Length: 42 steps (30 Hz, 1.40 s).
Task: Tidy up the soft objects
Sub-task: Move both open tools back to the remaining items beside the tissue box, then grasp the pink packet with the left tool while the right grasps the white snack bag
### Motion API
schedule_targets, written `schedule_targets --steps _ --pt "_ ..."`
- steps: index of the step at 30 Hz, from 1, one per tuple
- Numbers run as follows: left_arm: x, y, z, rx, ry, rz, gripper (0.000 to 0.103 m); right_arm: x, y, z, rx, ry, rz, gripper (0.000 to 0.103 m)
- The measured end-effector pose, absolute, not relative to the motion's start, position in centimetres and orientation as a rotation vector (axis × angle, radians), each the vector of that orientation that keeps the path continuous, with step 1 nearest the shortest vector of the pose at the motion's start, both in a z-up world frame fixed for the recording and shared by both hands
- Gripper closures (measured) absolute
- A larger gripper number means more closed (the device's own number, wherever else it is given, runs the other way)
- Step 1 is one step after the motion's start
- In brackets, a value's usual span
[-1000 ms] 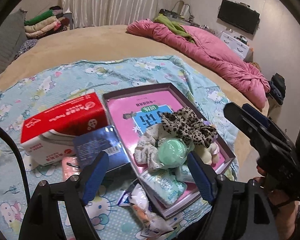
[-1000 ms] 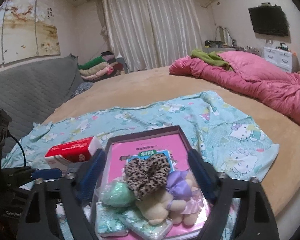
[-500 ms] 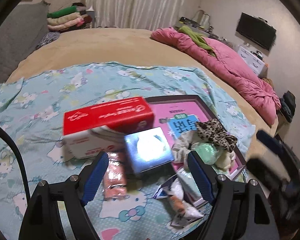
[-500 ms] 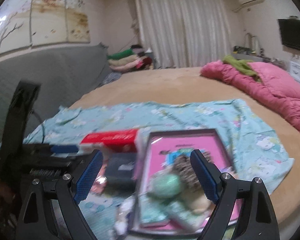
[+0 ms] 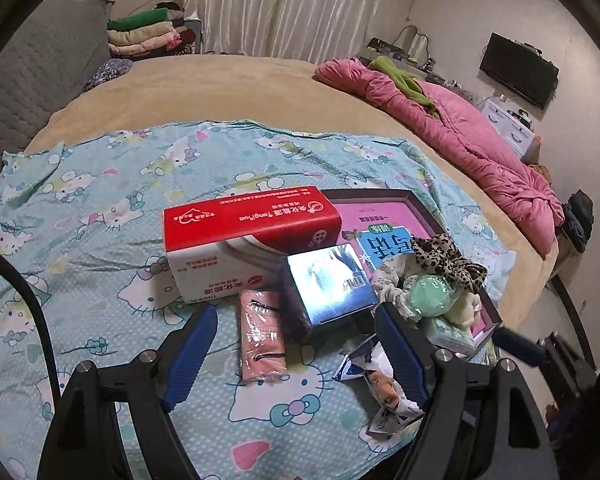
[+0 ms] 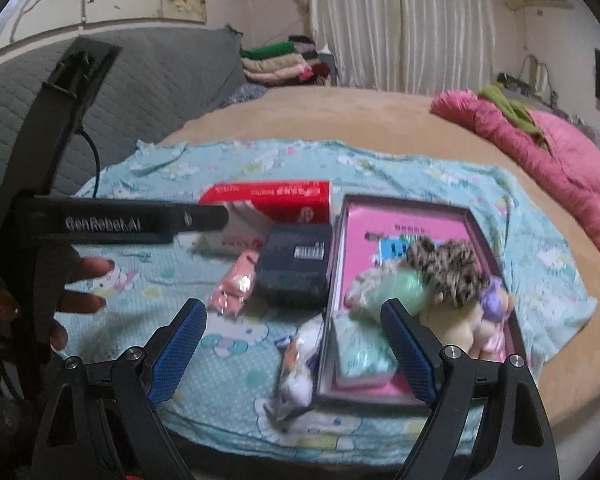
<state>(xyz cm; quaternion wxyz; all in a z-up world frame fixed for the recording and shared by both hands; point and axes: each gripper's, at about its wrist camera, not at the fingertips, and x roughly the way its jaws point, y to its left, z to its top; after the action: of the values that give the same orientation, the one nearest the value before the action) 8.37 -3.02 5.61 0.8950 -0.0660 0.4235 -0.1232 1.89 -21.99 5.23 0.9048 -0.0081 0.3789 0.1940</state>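
Both views have swung left since a second ago, off the tray (image 5: 428, 204) toward the boxes. We hold our left gripper (image 5: 296, 344) and right gripper (image 6: 296, 344) wide, empty. Scrunchie (image 6: 444, 268), ball (image 6: 408, 286) and plush (image 6: 456, 328) sit in the tray; pink packet (image 5: 262, 336) and wrapper (image 5: 384, 388) remain on the sheet.

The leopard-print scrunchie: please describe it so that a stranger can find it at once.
On the cartoon-cat sheet lies a shallow tray with a pink bottom. The leopard-print scrunchie tops the soft pile inside, above a mint-green ball. Only it has dark spots on tan.
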Motion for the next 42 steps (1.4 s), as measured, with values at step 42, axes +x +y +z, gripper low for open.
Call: schedule_targets --steps 42 --pt "10.1 0.8 -2.2 -0.220 1.022 -0.226 0.023 6.8 -16.1 -3.0 0.057 1.113 0.418 0.013"
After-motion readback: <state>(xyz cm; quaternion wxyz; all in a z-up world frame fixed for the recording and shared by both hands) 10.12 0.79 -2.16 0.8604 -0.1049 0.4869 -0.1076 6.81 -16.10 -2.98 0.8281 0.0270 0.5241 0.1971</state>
